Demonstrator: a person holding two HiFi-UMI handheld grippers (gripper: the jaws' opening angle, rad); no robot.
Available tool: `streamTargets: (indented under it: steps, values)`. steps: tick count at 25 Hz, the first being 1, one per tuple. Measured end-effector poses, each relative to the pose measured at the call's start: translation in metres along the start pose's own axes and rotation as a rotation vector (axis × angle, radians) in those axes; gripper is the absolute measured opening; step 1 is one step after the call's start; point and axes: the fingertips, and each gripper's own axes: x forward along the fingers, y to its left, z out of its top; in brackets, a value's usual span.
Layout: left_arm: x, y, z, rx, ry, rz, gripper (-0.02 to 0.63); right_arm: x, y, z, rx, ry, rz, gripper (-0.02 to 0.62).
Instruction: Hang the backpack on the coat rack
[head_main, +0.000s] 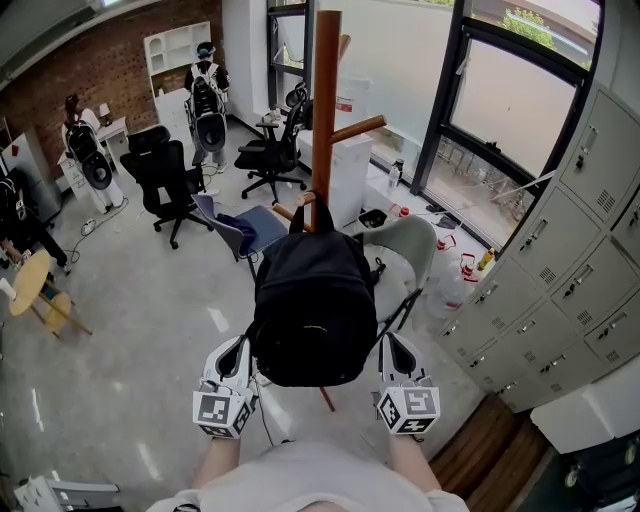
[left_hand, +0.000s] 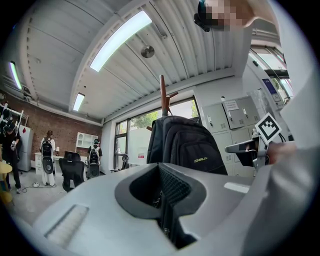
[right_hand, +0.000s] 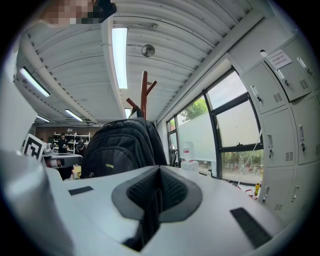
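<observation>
A black backpack (head_main: 313, 305) hangs by its top loop from a low peg of the brown wooden coat rack (head_main: 325, 100). Just below it, my left gripper (head_main: 241, 350) sits at its lower left and my right gripper (head_main: 391, 348) at its lower right. Both grippers are shut with nothing between the pads. The left gripper view has its jaws (left_hand: 161, 197) pressed together, with the backpack (left_hand: 185, 145) and rack pole (left_hand: 162, 95) a short way ahead. In the right gripper view the jaws (right_hand: 152, 200) are likewise together, the backpack (right_hand: 120, 147) and the rack (right_hand: 144, 95) standing ahead to the left.
Grey lockers (head_main: 570, 260) line the right wall beside a tall window (head_main: 500, 110). A pale chair (head_main: 405, 245) and a blue chair (head_main: 245, 230) stand behind the rack. Black office chairs (head_main: 165, 175) and people (head_main: 205, 100) fill the far left. A round yellow table (head_main: 30, 285) is at the left edge.
</observation>
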Motion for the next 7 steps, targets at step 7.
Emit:
streamTargets:
  steps: [7]
  values:
    - [0.0019, -0.0007, -0.0025, 0.002, 0.007, -0.009, 0.011, 0.0008, -0.0023, -0.0014, 0.0, 0.004, -0.002, 0.008]
